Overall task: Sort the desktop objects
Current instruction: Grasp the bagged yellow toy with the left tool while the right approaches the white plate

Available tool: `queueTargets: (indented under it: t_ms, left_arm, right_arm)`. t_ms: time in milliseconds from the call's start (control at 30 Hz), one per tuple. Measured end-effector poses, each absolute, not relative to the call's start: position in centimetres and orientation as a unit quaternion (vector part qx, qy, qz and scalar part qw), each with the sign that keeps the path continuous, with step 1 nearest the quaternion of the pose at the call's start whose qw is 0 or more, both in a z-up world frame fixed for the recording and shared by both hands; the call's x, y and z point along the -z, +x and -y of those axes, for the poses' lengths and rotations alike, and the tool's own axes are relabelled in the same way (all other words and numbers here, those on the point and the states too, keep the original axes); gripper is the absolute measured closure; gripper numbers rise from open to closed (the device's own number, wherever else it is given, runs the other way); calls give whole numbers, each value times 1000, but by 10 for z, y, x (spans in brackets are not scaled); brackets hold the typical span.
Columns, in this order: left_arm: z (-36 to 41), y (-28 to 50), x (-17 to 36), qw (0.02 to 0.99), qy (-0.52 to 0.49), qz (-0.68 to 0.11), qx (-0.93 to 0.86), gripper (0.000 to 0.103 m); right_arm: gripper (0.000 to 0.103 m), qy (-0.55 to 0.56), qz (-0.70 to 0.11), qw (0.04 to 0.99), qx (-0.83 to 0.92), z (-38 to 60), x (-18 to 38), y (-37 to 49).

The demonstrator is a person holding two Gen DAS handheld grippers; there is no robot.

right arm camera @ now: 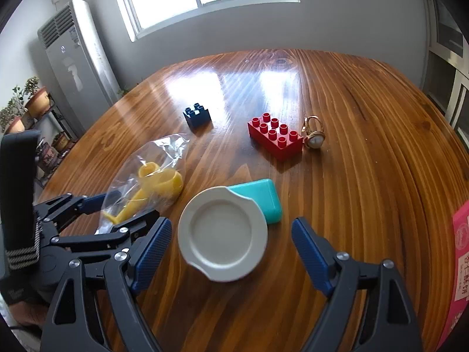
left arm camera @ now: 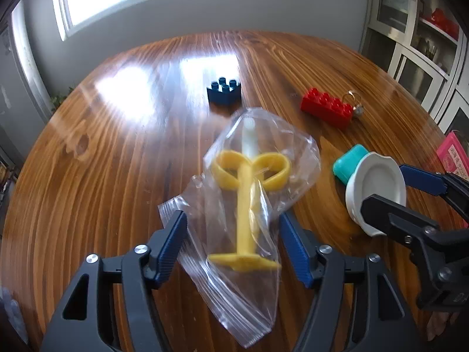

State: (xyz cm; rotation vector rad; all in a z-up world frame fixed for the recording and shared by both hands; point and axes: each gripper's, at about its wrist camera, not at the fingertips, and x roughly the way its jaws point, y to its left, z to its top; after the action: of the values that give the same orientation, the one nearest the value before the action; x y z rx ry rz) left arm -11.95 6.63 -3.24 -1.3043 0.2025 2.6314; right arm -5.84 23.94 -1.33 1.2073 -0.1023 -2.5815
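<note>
Grippers both standing open: left gripper (left arm camera: 231,234) straddling bagged yellow syringe (left arm camera: 246,205) unpressed, right gripper (right arm camera: 231,255) flanking white dish (right arm camera: 222,234). Teal case (right arm camera: 263,199) touching dish. Pink box (right arm camera: 461,249) lettering unreadable.

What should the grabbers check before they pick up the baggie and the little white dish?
1. Left gripper jaws open: ok.
2. Plastic bag with the yellow toy between the left jaws: ok; pads not pressing.
3. Right gripper jaws open: ok.
4. White dish between the right jaws: ok.
5. Dish clear of the teal box: not ok, it overlaps it.
6. Red brick and blue brick out of the way: ok.
</note>
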Motion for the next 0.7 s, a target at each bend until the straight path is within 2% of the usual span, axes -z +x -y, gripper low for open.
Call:
queueTargets:
  t_ms: [100, 167, 200, 300, 367, 400, 700]
  left_arm:
    - [-66, -119, 33, 96, -432, -68, -894, 34]
    - [-65, -117, 32, 99, -427, -65, -896, 49]
    - [-66, -116, 31, 104, -427, -62, -896, 62]
    - [-64, -110, 29, 92, -424, -68, -899, 63]
    - [-61, -105, 26, 91, -422, -60, -900, 64]
    - [-60, -103, 23, 90, -418, -57, -902, 65]
    - [-54, -91, 4, 95, -385, -37, -918, 69]
  right_arm:
    - [16, 426, 35, 142, 893, -237, 17, -64]
    - [16, 428, 33, 140, 892, -235, 19, -70]
    - [16, 429, 29, 139, 892, -234, 20, -71]
    - [16, 431, 19, 135, 892, -232, 22, -69]
    - [27, 433, 19, 136, 891, -233, 23, -68]
    - [37, 435, 21, 139, 889, -234, 23, -67]
    - [37, 393, 43, 130, 909, -248, 8, -41]
